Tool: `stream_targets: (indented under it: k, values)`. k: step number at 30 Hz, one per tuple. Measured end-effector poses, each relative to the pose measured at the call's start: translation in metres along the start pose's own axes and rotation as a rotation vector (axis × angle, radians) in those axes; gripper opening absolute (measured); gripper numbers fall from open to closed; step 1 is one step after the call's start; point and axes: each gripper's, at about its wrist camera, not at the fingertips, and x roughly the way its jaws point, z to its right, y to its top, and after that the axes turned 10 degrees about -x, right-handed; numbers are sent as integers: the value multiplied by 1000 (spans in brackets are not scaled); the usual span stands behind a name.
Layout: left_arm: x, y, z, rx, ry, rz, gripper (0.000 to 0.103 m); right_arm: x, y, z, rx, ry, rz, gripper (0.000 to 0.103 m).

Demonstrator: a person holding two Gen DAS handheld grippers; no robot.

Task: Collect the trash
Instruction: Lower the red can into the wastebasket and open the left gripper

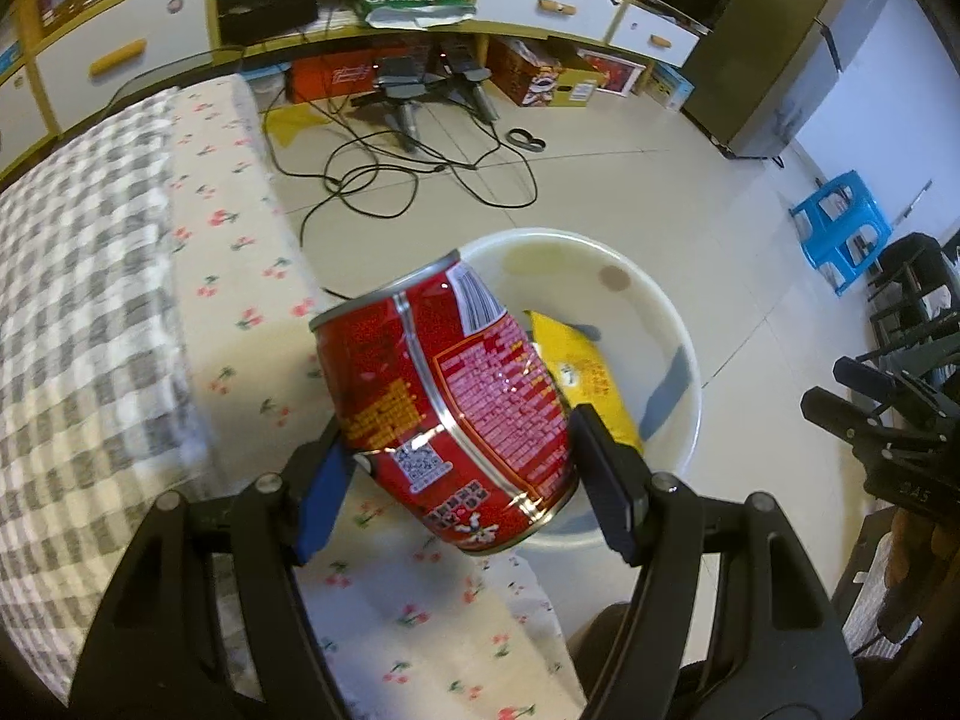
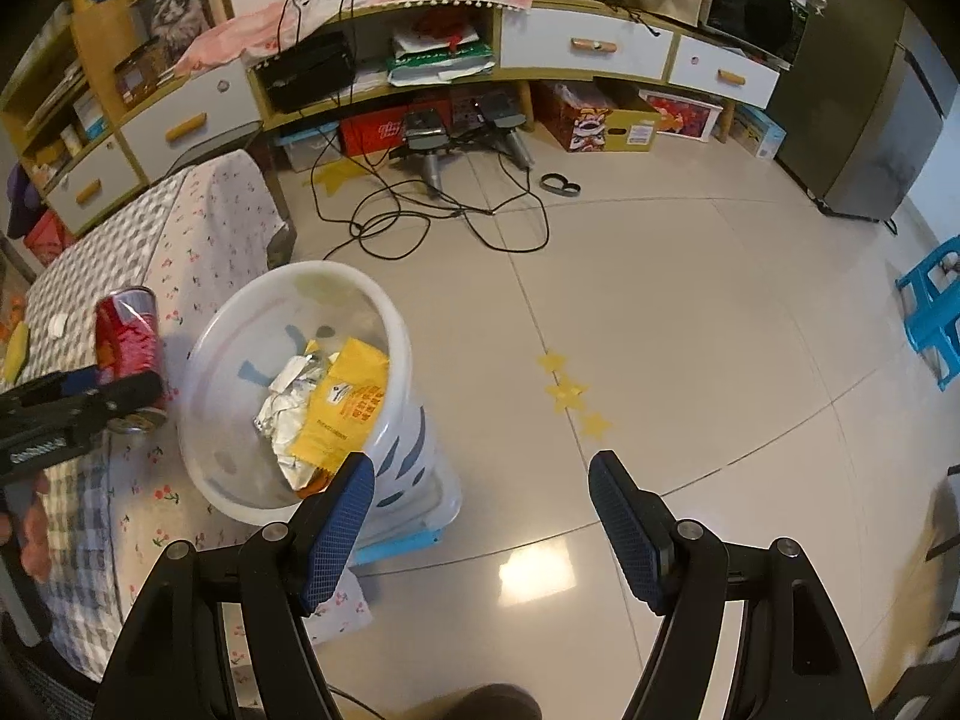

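The left tongs [image 1: 459, 450] clench a red drink can [image 1: 444, 402], tilted, held above the edge of the cloth-covered desk [image 1: 120, 300] just beside the white bin [image 2: 384, 324]. The right tongs [image 2: 483, 501] hang released over the tiled floor [image 2: 690, 312]. Inside the bin lie a yellow packet [image 2: 345, 414] and crumpled foil [image 2: 285, 402]. Farther off, black cables [image 2: 420, 222] sprawl before the cabinet [image 2: 576, 48].
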Motion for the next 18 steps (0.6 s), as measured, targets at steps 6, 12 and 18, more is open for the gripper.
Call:
stream_targets:
  k: [6, 12, 18]
  values:
    - [2, 3, 15, 51, -15, 10, 71, -7, -4, 8, 15, -11, 15, 76]
    - [-6, 5, 21, 96, 62, 29, 87, -6, -8, 8, 15, -33, 1, 76]
    - [-35, 3, 3, 113, 90, 61, 92, -10, -3, -3, 15, -36, 8, 76]
